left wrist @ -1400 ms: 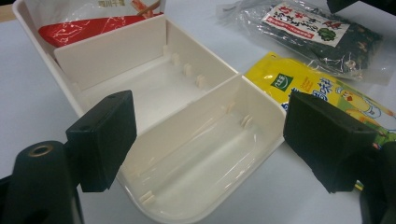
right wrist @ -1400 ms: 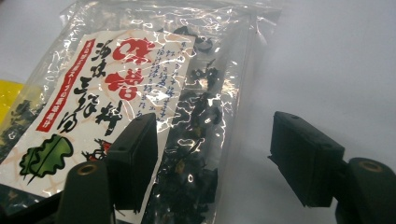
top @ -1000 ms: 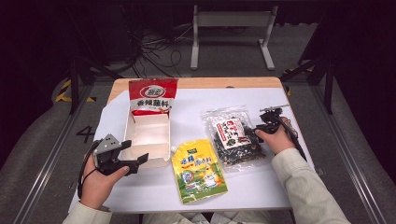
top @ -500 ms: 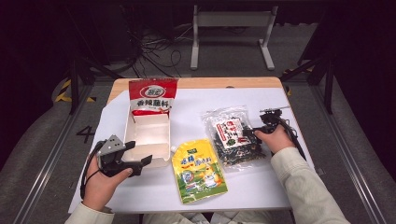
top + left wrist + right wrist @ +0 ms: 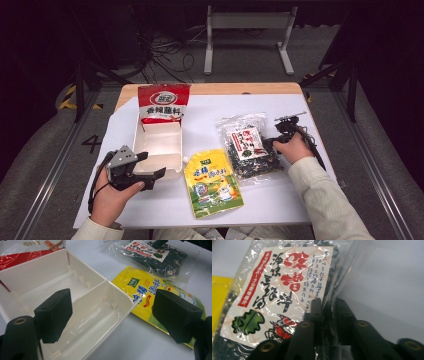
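One clear seaweed bag (image 5: 274, 297), white label, red characters.

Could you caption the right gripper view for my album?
Black jaws of the right gripper pinching the edge of a clear seaweed bag.

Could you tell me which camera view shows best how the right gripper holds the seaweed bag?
The right gripper view: the right gripper has its jaws pinched on the clear edge of the seaweed bag. The high view shows that bag whole but the hand hides the pinch. The left gripper view shows just its far end.
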The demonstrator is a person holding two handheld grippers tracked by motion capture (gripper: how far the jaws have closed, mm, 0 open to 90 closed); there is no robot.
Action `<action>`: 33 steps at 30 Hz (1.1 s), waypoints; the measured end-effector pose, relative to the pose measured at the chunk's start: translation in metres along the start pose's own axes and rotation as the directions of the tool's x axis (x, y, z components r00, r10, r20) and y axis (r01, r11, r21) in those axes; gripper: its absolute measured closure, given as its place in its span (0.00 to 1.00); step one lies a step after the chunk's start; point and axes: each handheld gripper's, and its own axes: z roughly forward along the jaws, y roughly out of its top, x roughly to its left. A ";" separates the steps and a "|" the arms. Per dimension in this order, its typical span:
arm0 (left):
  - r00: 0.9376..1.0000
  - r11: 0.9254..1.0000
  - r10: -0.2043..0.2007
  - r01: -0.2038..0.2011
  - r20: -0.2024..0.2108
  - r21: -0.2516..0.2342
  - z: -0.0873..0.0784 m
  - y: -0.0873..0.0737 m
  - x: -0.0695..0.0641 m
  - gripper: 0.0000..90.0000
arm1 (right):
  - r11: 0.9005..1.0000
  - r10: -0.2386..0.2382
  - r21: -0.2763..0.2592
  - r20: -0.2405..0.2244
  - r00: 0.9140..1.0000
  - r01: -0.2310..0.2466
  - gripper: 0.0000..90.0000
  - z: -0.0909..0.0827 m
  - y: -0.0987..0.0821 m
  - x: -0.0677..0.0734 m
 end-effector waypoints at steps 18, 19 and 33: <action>0.999 1.000 0.026 -0.026 0.036 0.007 0.012 0.006 -0.012 0.19 | 0.990 -0.020 -0.139 -0.021 1.000 0.017 0.98 -0.026 -0.011 0.003; 0.999 1.000 0.026 -0.026 0.041 0.007 0.013 0.007 -0.013 0.19 | 0.987 -0.030 -0.156 -0.018 0.999 0.027 0.98 -0.030 -0.012 0.004; 0.996 0.998 0.054 -0.055 0.069 0.010 0.023 0.015 -0.025 0.19 | 0.932 -0.122 -0.338 0.037 0.992 0.127 1.00 -0.084 -0.022 0.017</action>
